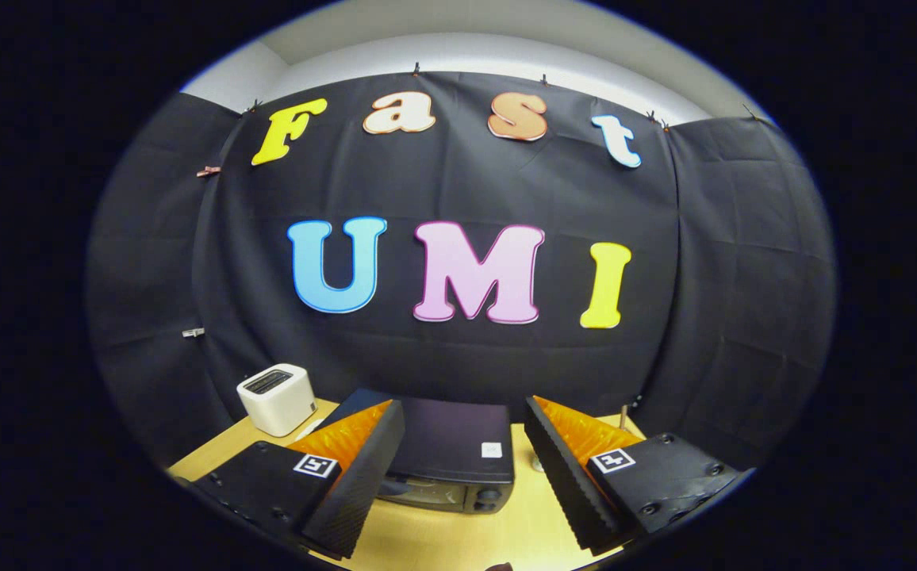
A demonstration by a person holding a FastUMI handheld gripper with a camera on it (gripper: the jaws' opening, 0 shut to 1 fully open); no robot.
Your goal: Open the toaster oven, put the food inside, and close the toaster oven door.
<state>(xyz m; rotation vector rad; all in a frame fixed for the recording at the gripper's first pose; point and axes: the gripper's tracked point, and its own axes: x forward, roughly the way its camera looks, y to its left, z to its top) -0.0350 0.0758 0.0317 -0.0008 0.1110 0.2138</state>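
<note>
Here, gripper [465, 452] agape above boxy toaster oven [450, 456].

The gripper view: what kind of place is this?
Probably a small demo booth: black cloth wall, light wooden table, dark toaster oven ahead of the open gripper, small white toaster behind.

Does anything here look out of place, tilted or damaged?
Nothing stands out. The toaster oven sits level on the table, door closed, just beyond the open, empty tongs; a white toaster stands upright beside it.
</note>
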